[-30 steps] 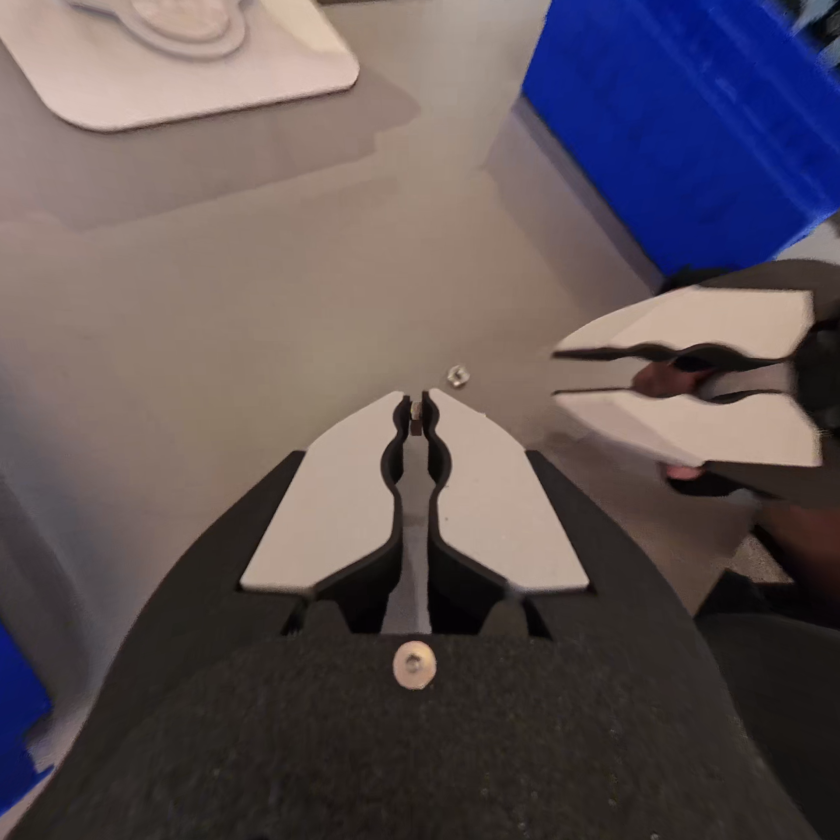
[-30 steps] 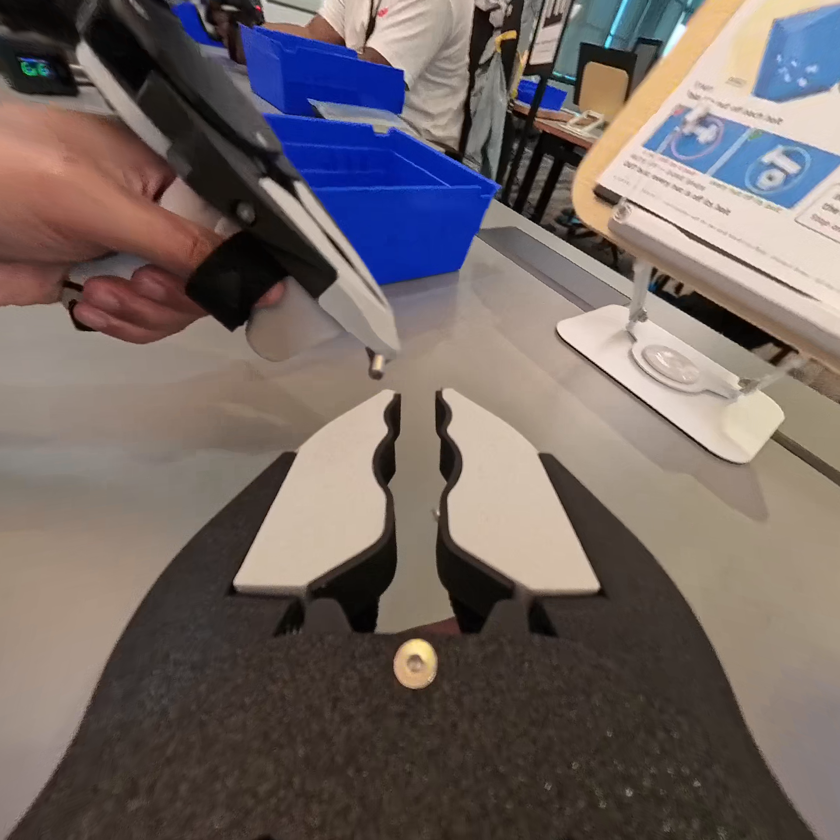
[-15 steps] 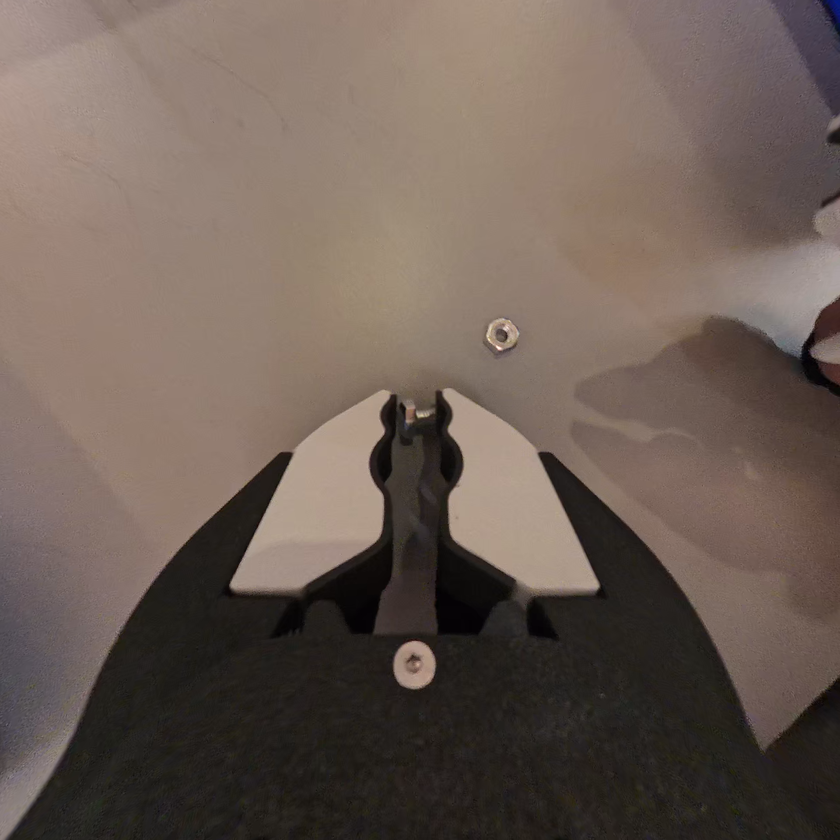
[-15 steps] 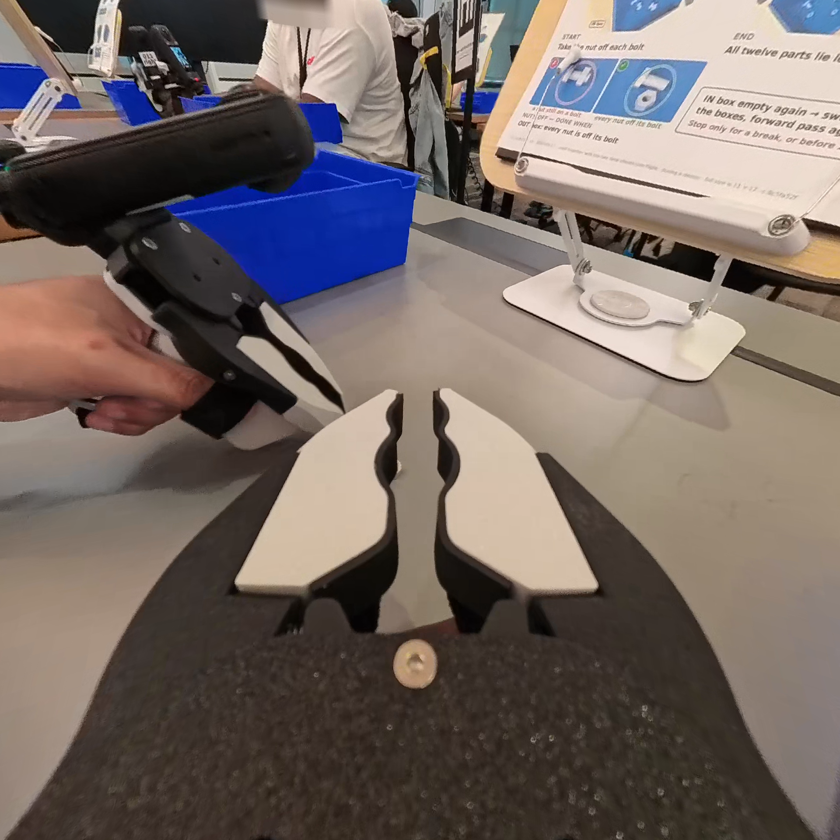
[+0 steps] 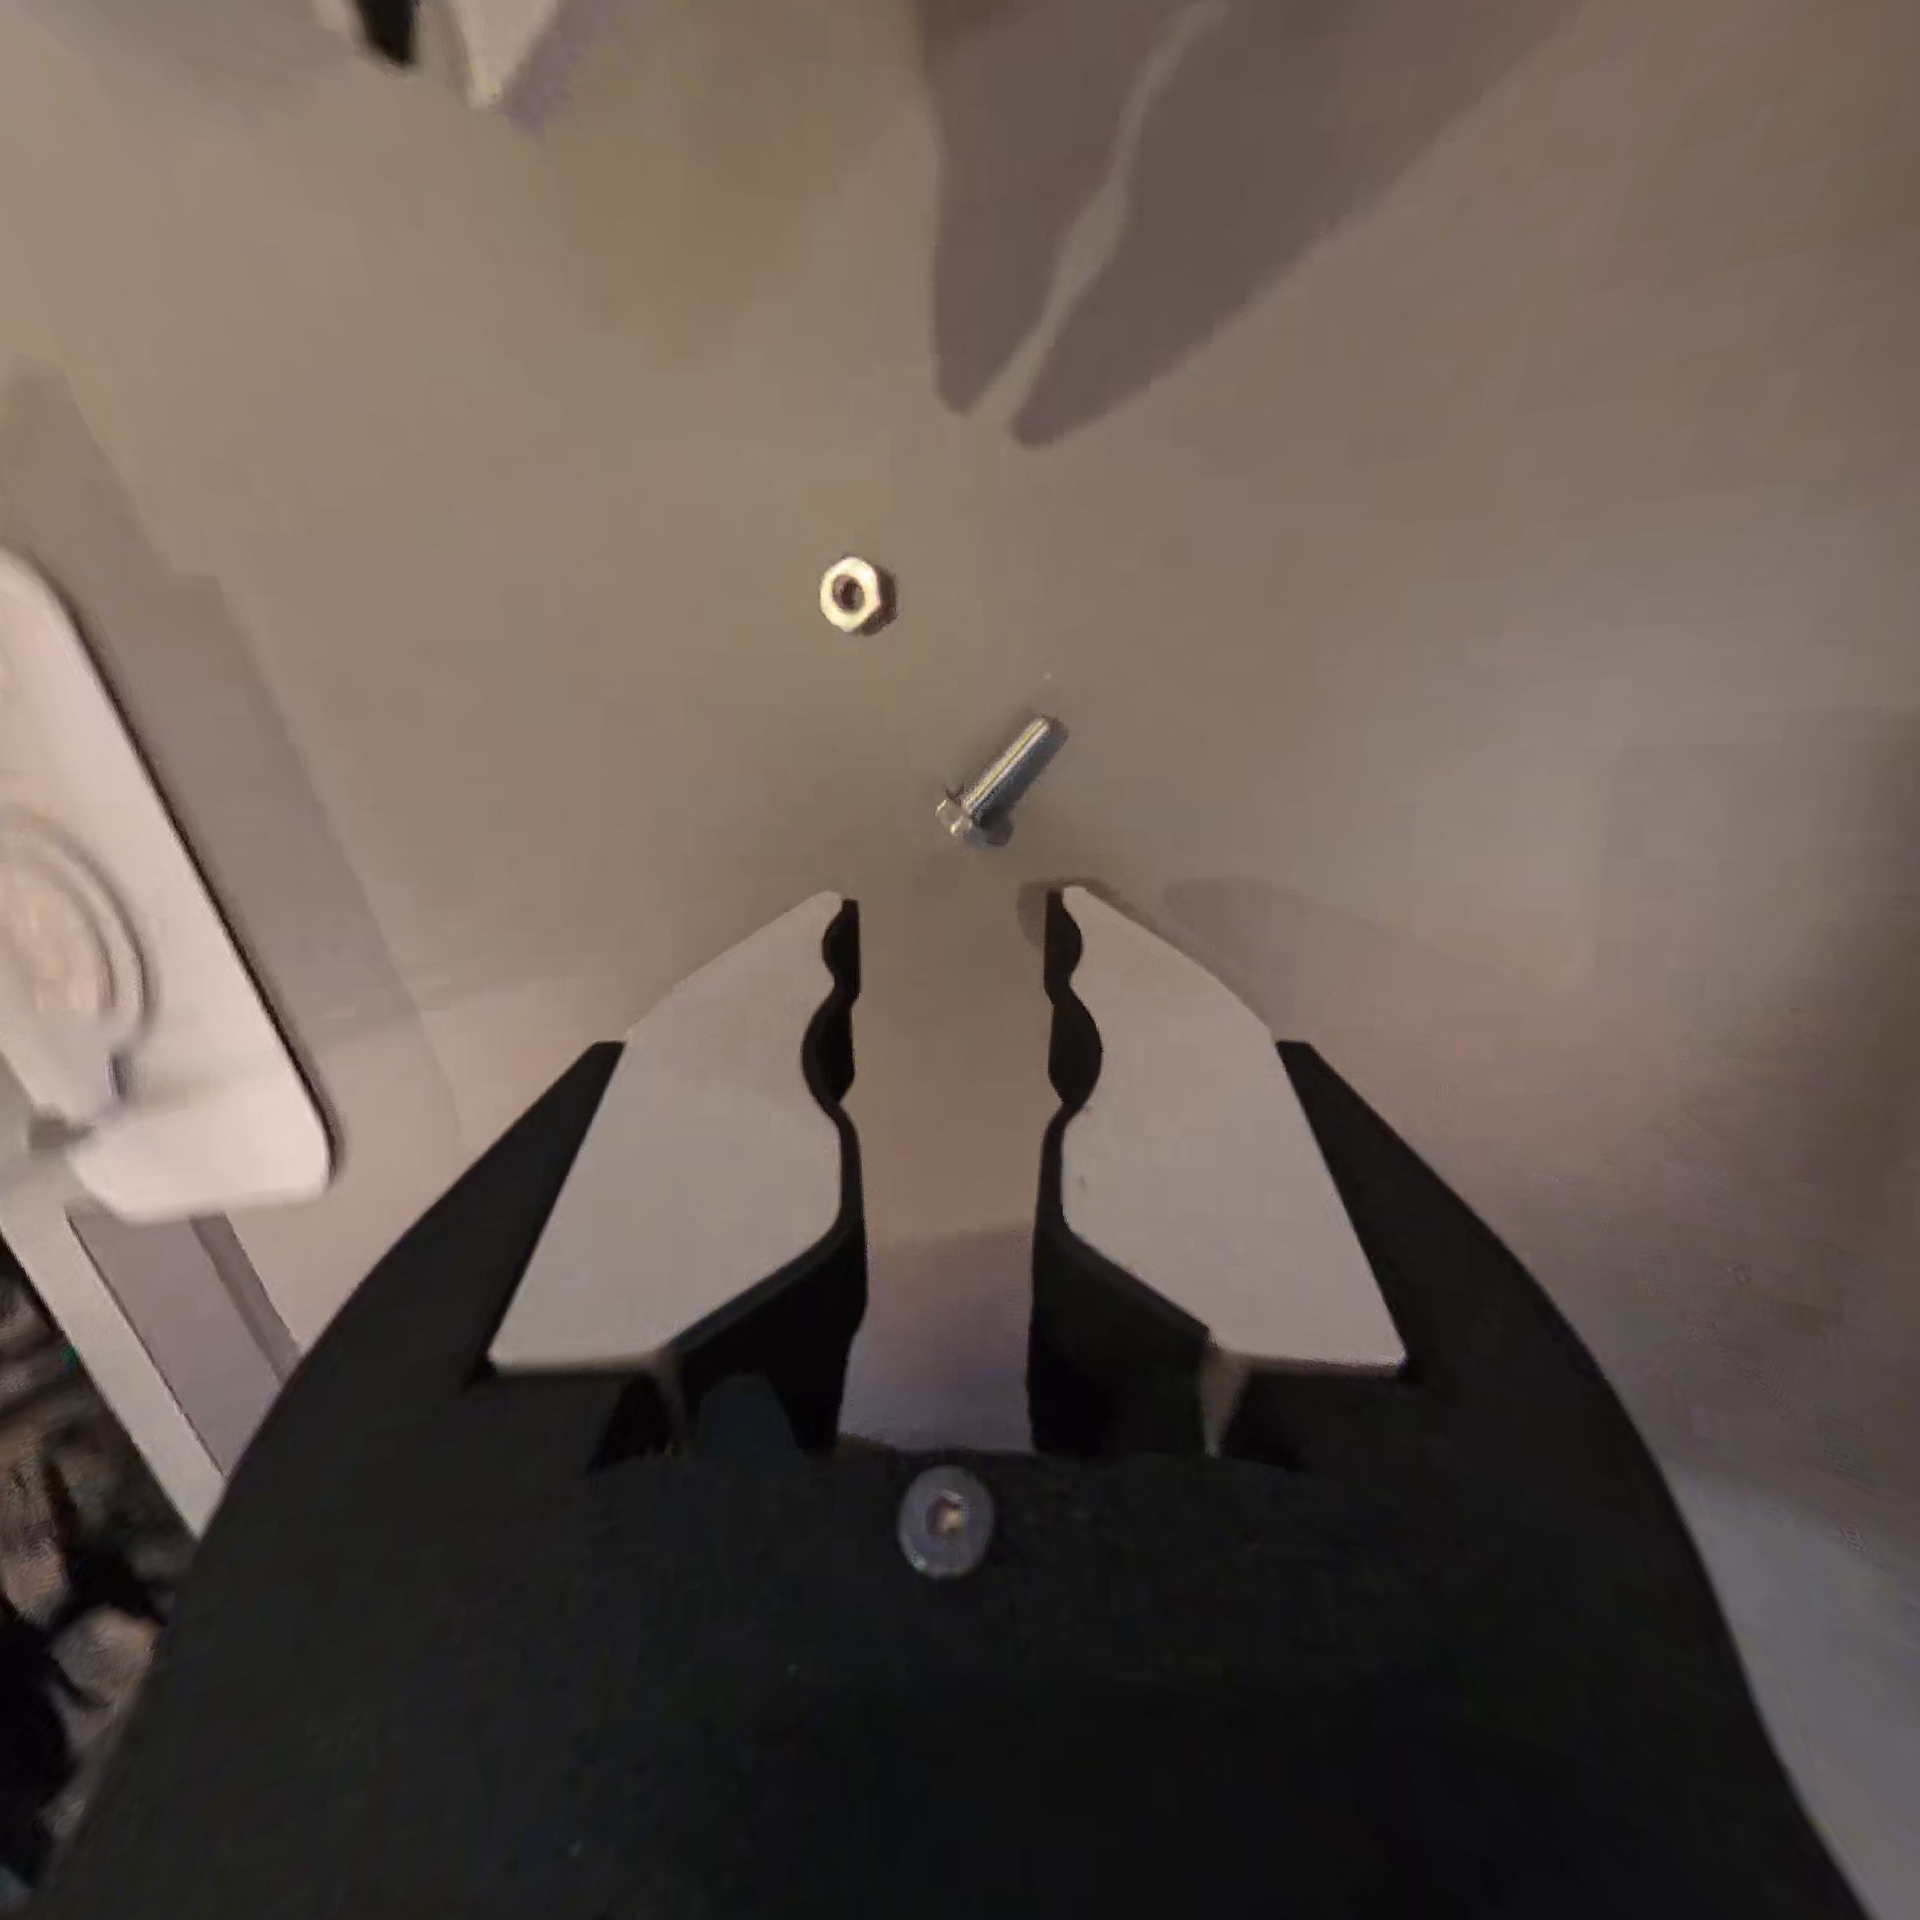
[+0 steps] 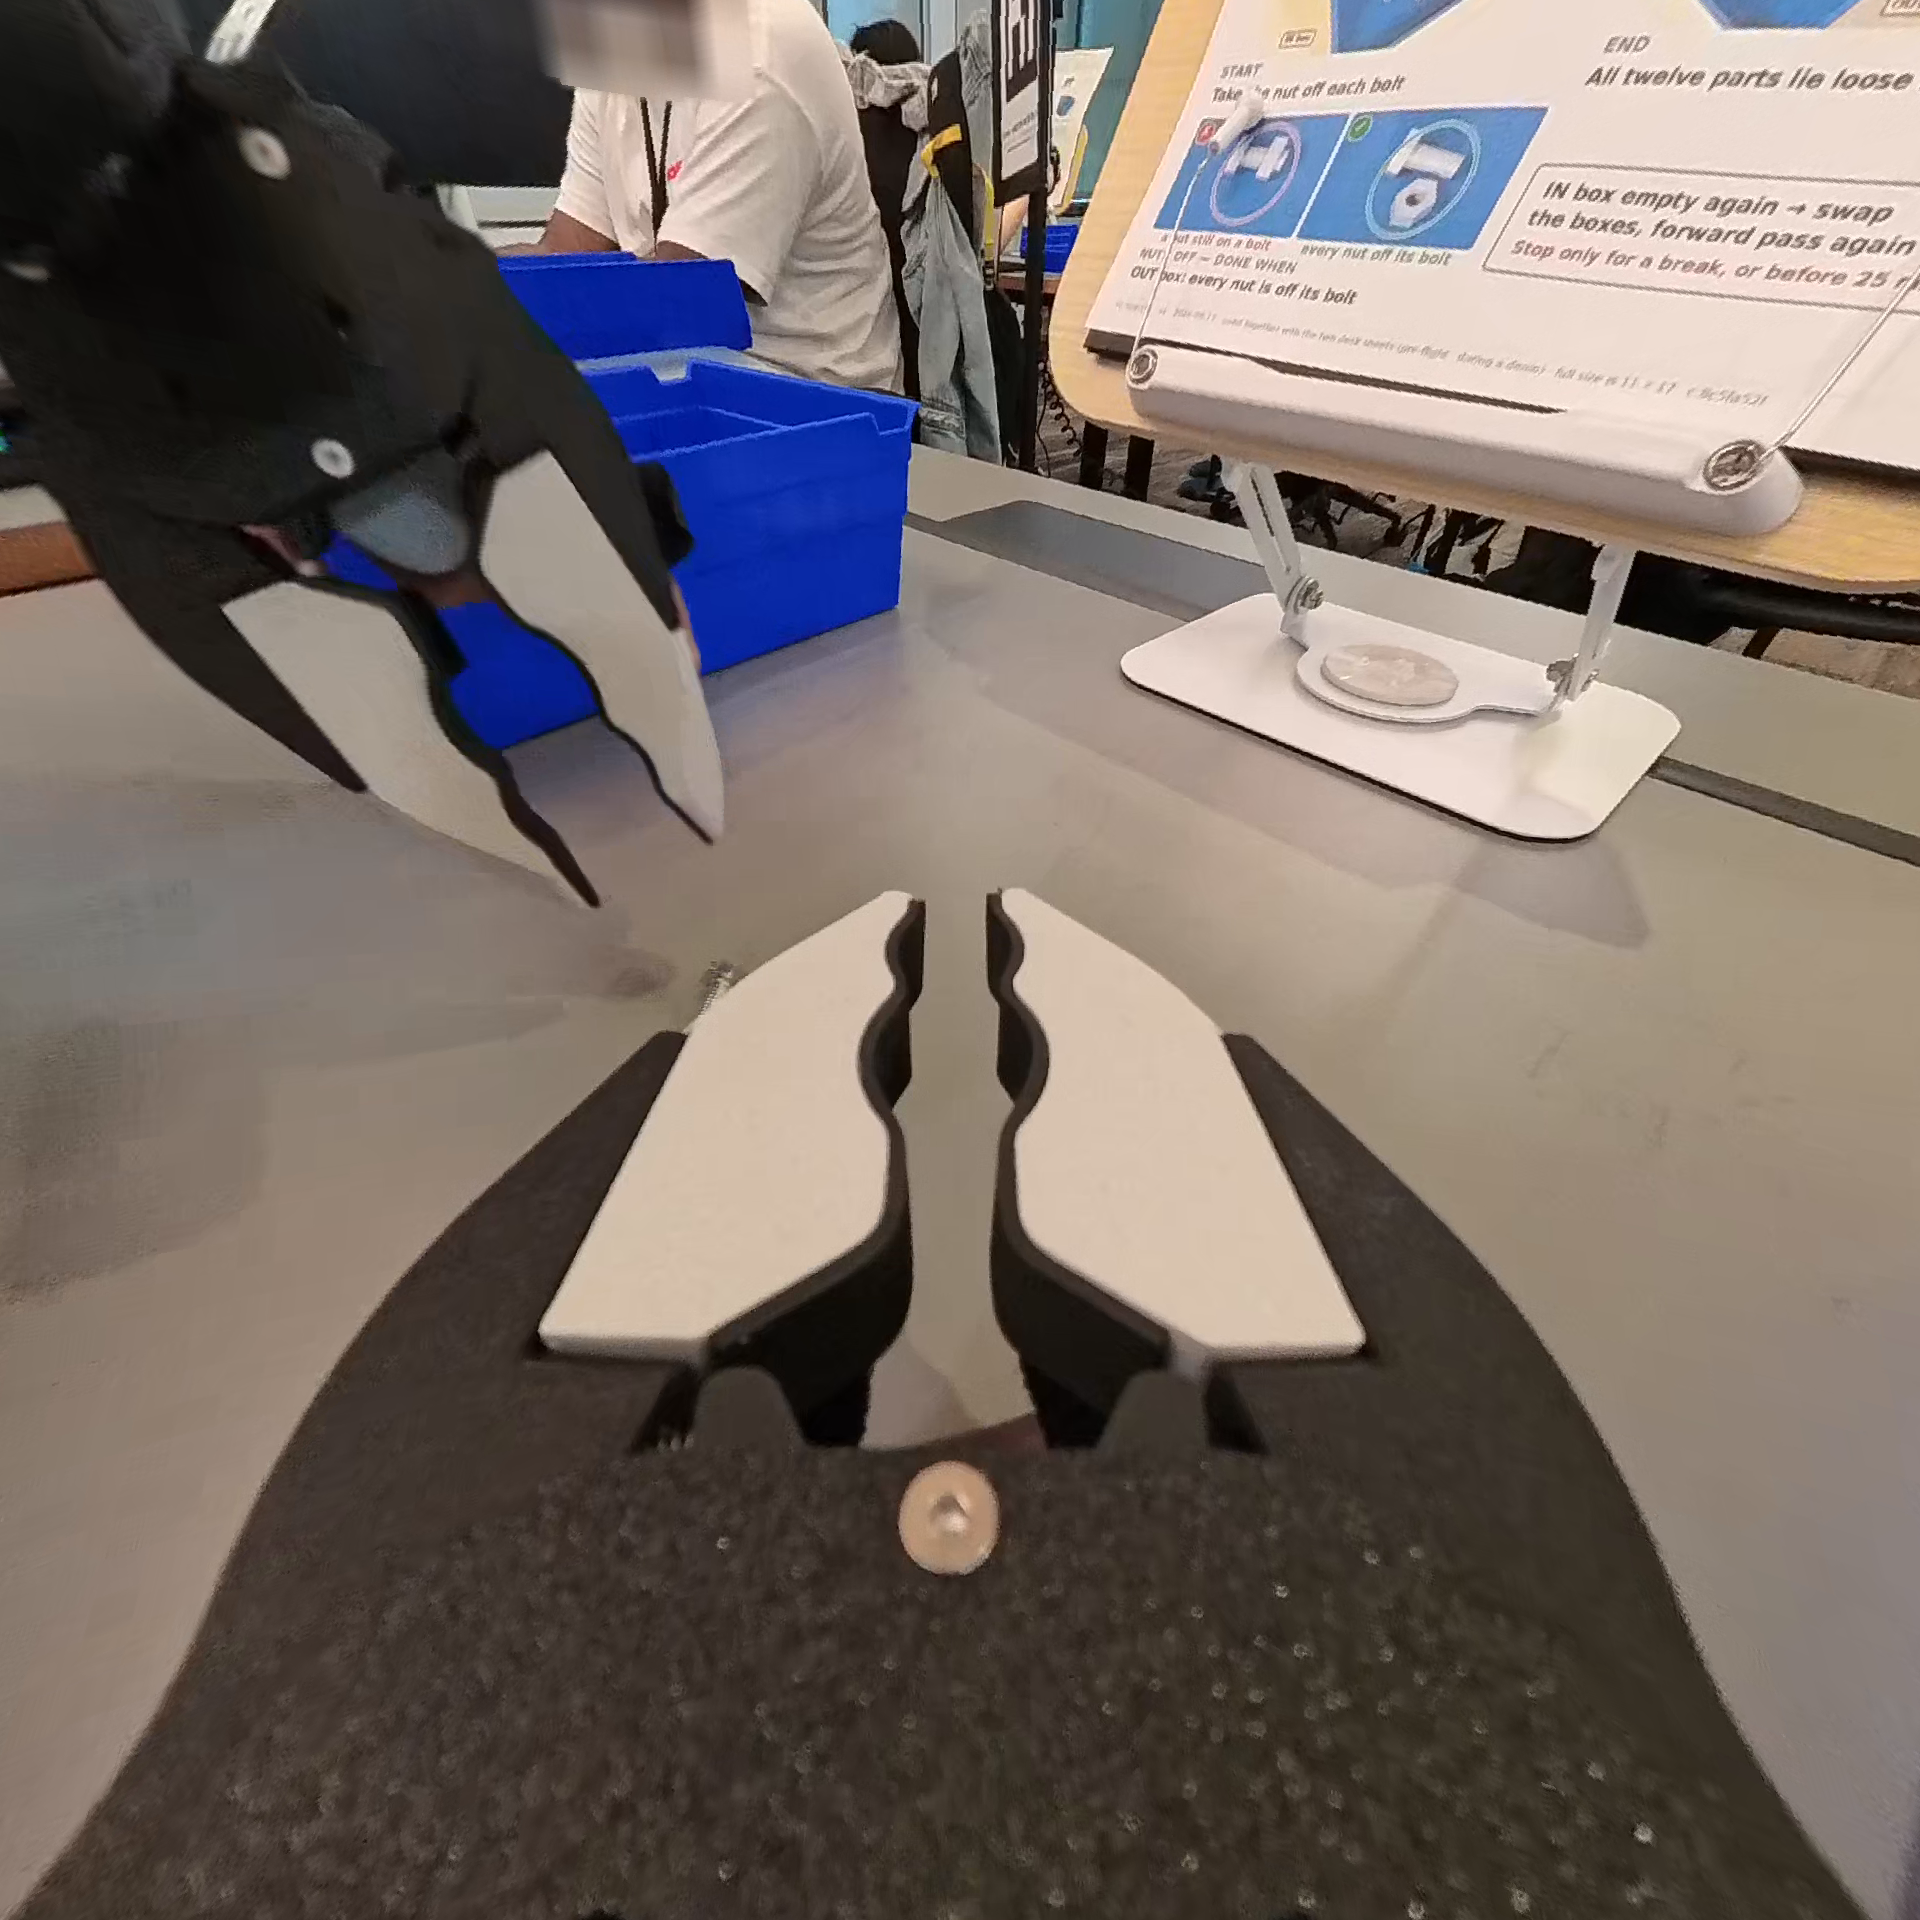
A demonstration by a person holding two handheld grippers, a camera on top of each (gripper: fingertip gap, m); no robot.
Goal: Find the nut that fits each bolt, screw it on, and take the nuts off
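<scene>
Item: small silver hex-head steel bolt [image 5: 995, 792], lying flat on grey tabletop [image 5: 520, 416], just ahead of left gripper [image 5: 951, 904], jaws wide apart, empty. Small silver hex nut [image 5: 852, 594] nearby, separate. Right gripper [image 6: 956, 909]: narrow gap, empty. Handling est.: light, rigid, slick, rolls; pinch across shank.

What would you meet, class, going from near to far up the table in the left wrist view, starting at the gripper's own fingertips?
left gripper → bolt → nut → shadow of the right gripper
</scene>
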